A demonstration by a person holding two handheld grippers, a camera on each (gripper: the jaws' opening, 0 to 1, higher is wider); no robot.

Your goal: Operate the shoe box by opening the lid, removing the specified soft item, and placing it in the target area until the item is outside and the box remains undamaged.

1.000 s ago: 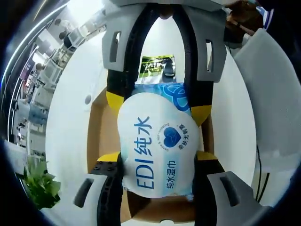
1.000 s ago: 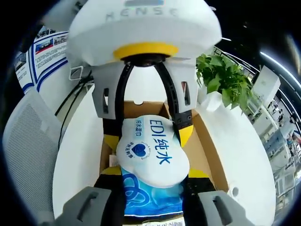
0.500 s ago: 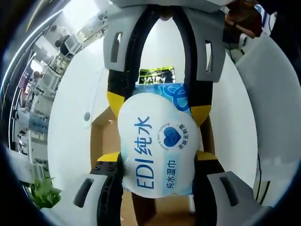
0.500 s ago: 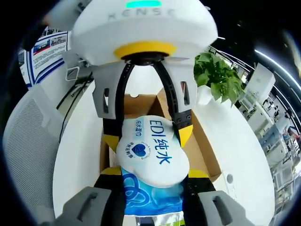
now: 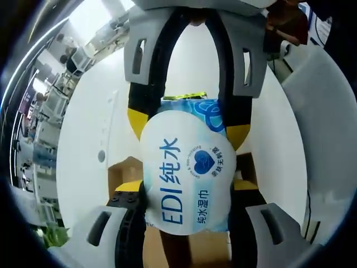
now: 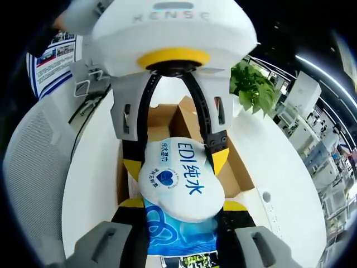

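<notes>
— What are the two grippers holding now?

— Both are gripping the same pack of wet wipes (image 5: 187,178), the blue and white one with "EDI" printed on it. The left gripper (image 5: 187,187) is closing its jaws on one end of the pack, and the right gripper (image 6: 178,206) is closing on the other end. Each pair of jaws is standing only as wide as the pack allows, with the yellow pads pressing its sides.

— Where is the pack, compared with the shoe box (image 6: 234,167)?

— It is hanging above the open cardboard box, not resting inside it. The brown inner walls are showing under and behind the pack, and the box is sitting on the white table (image 6: 83,190).

— How is the pack lying?

— Its long axis is running from one gripper straight to the other, so the two are facing each other along it. Neither hand is nearer; they are sharing it equally.

— So what is the next move needing, you think?

— I am guessing both hands must travel sideways together, past the box wall, to the bare table.
</notes>
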